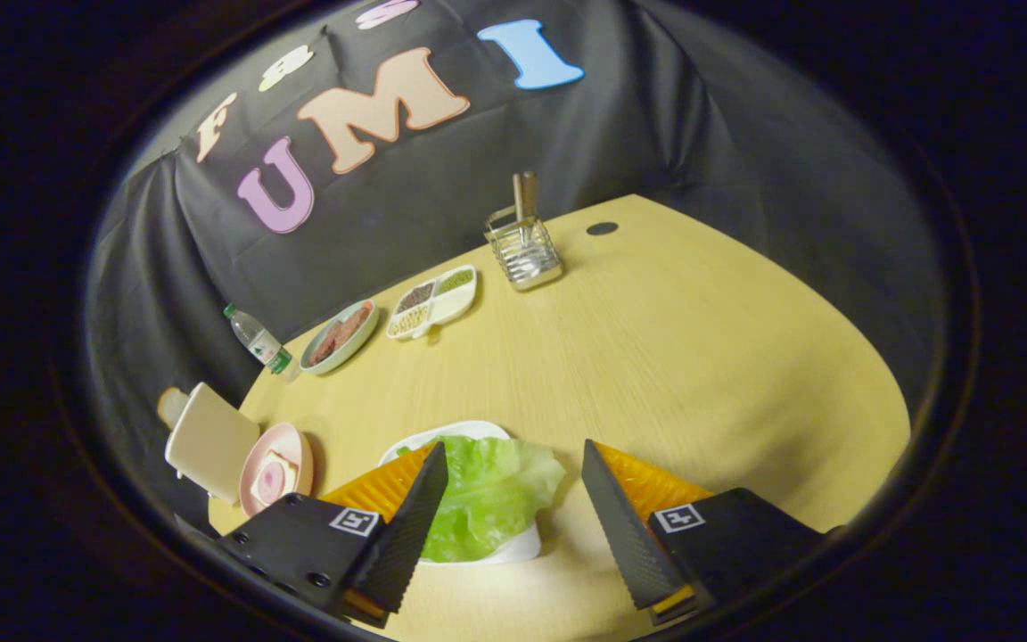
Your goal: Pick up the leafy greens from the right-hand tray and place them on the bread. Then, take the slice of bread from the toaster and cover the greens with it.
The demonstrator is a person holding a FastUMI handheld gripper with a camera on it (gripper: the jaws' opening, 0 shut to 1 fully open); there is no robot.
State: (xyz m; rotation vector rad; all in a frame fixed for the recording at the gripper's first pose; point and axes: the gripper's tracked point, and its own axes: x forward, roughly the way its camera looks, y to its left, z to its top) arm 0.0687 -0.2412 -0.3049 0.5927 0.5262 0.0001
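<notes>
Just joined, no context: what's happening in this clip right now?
A person is holding a handheld gripper over a wooden table, jaws open above the leafy greens on a white tray. The lettuce lies between the jaws, not yet gripped. Left of the tray sits a pink plate holding bread, next to a toaster with a slice sticking out. So the first pick is about to start; nothing has been placed yet.

Matt wood-grain table (pixel 656 339) (laminate, perhaps); wire-metal rack (pixel 524 251).
</notes>
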